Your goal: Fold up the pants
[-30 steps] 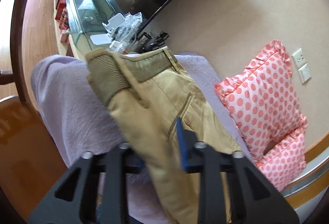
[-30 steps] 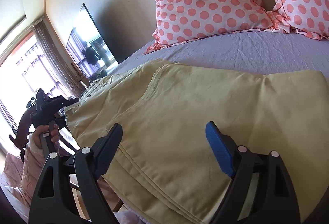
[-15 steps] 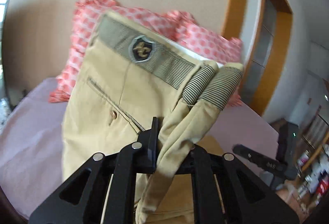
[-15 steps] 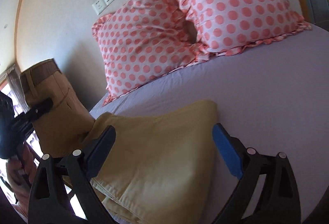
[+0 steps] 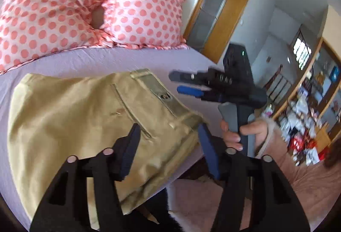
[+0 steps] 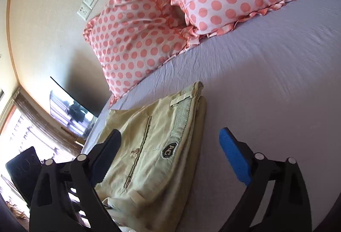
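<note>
The khaki pants lie folded in a flat stack near the edge of the lilac bed, waistband and back pocket on top. They also show in the right wrist view. My left gripper is open and empty just above the waistband end. My right gripper is open and empty, hovering over the stack; it also shows in the left wrist view, held to the right of the pants.
Two pink polka-dot pillows lean at the head of the bed. A wooden door frame and cluttered shelves stand to the right. A dark TV and a window are at the left.
The left gripper carried the waistband half over, laid it on the rest of the pants and opened. The right gripper drew back and stays open.
</note>
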Motion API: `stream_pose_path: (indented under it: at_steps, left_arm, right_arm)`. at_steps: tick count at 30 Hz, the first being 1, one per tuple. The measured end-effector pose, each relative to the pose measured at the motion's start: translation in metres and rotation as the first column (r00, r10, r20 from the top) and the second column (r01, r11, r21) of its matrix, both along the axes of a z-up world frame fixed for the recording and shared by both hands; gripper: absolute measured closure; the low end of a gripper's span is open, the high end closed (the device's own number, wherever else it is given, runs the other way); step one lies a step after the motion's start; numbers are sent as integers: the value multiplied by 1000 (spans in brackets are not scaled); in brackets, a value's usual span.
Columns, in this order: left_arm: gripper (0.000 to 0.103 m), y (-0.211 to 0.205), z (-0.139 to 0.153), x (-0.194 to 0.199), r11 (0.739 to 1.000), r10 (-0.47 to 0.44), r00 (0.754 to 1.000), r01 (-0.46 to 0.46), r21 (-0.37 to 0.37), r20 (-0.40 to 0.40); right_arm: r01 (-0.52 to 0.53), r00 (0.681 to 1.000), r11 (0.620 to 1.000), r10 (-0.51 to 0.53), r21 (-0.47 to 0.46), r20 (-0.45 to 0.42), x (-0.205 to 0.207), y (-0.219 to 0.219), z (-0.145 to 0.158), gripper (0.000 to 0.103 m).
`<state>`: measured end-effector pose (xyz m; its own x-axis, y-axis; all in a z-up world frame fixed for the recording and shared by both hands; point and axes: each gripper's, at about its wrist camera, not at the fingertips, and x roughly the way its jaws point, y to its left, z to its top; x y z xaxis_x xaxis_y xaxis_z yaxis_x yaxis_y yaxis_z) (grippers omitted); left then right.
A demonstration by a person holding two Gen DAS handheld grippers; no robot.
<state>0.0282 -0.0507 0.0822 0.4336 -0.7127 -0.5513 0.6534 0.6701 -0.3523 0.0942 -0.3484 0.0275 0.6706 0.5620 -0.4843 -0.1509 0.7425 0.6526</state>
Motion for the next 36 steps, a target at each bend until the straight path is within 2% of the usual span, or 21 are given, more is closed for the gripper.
stream_pose_path:
  at_steps: [1, 2, 4, 6, 7, 8, 9, 12, 17, 18, 19, 20, 21, 22, 23, 24, 28, 30, 33, 35, 36]
  left_arm:
    - [41, 22, 5, 8, 997, 72, 997, -72, -24, -3]
    - [40, 42, 7, 18, 986, 167, 986, -167, -16, -2]
    - [40, 80, 2, 43, 932, 361, 933, -360, 52, -12]
    - [41, 110, -13, 67, 893, 448, 891, -440, 95, -76]
    - [42, 121, -22, 77, 884, 467, 875, -456, 105, -129]
    - [42, 130, -31, 86, 884, 467, 863, -457, 97, -190]
    - [42, 138, -40, 93, 890, 454, 856, -450, 77, -245]
    - [42, 151, -65, 103, 908, 393, 838, -418, 18, -379]
    - [31, 149, -72, 121, 920, 299, 845, -379, -102, -444]
    - [32, 149, -74, 127, 917, 282, 840, -378, -128, -463]
    - [38, 150, -76, 133, 915, 271, 833, -378, -139, -482]
    - [60, 150, -80, 137, 916, 269, 819, -380, -129, -506]
    - [81, 148, -82, 143, 915, 274, 806, -386, -115, -524]
    - [85, 149, -83, 144, 916, 260, 806, -380, -128, -532]
    - [92, 150, -80, 144, 917, 250, 812, -373, -140, -527]
    - [95, 150, -75, 143, 918, 245, 821, -367, -149, -515]
    - [96, 137, -41, 156, 934, 265, 874, -337, -115, -406]
    - [96, 127, -28, 174, 933, 292, 888, -346, -97, -357]
    - [96, 115, -21, 212, 921, 347, 892, -382, -72, -290]
    - [95, 105, -28, 242, 910, 402, 884, -414, 0, -239]
    - [92, 99, -35, 255, 899, 435, 870, -435, 53, -234]
  right_arm:
    - [-14, 1000, 999, 13, -29, -19, 5, 6, -3, 20]
    - [-22, 999, 998, 20, -54, -38, 10, 10, -6, 24]
    - [-34, 996, 996, 27, -85, -85, 20, 16, -16, 30]
    - [-31, 997, 996, 24, -88, -78, 24, 16, -18, 34]
    - [-34, 996, 996, 28, -86, -80, 25, 16, -18, 38]
    - [-55, 995, 997, 50, -60, -89, 28, 16, -20, 53]
    - [-84, 991, 996, 81, -23, -102, 30, 17, -23, 54]
    - [-99, 991, 995, 99, 7, -94, 31, 14, -26, 55]
    - [-94, 988, 991, 105, 100, -114, 42, 5, -28, 59]
    - [-112, 985, 987, 126, 116, -114, 44, 7, -29, 62]
    - [-134, 981, 980, 153, 146, -122, 46, 10, -31, 66]
    - [-163, 972, 968, 191, 190, -135, 49, 13, -34, 85]
    - [-180, 966, 958, 215, 225, -143, 50, 15, -37, 88]
    - [-190, 964, 950, 228, 250, -136, 51, 14, -37, 89]
    - [-196, 963, 943, 237, 269, -128, 51, 13, -35, 90]
    - [-203, 962, 939, 243, 278, -121, 53, 12, -31, 91]
    - [-219, 971, 947, 235, 235, -42, 74, 10, 1, 93]
    - [-205, 978, 954, 210, 218, 0, 93, 6, 16, 94]
    - [-165, 986, 964, 163, 210, 31, 126, 0, 24, 94]
    - [-111, 994, 978, 109, 175, 21, 146, -5, 20, 94]
    - [-75, 997, 989, 75, 128, 6, 155, -6, 16, 93]
